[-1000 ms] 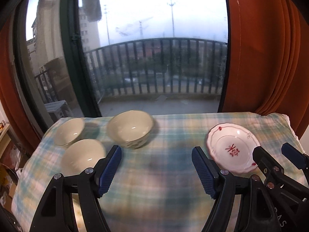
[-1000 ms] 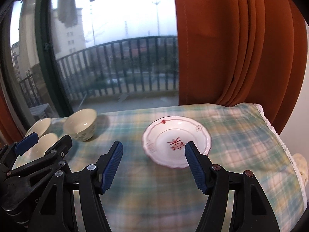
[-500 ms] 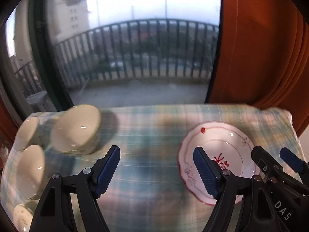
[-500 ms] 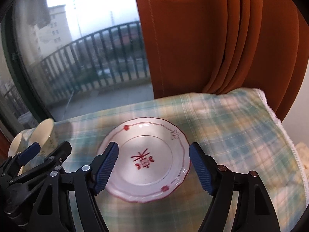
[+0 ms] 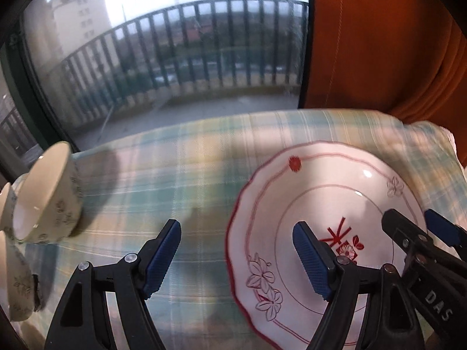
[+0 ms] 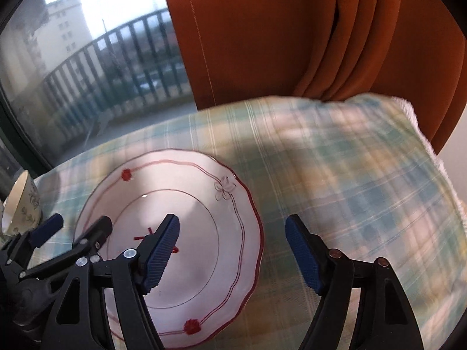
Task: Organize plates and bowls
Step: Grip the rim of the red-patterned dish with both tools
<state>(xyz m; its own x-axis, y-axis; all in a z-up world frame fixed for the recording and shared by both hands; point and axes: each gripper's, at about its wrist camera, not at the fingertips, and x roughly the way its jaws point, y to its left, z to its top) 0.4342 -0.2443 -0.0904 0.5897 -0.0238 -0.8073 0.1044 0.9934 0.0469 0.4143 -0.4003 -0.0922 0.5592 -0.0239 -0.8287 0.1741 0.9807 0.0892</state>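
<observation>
Your left gripper (image 5: 236,258) hangs with its blue pads spread wide and nothing between them; its right finger sits over the plate's (image 5: 321,198) left half, its left finger over bare tablecloth (image 5: 181,175). Your right gripper (image 6: 232,250) is spread too, holding nothing, straddling the plate's right rim: left finger over the well, right finger over cloth. The plate lies flat on the right part of the table, holding nothing, its red mark in the centre (partly hidden by the fingers). To the far left stand the bowls (image 5: 48,192), floral on the outside, close together; the nearest shows a bare cream inside. An orange curtain (image 6: 292,35) hangs behind the table's far right corner
</observation>
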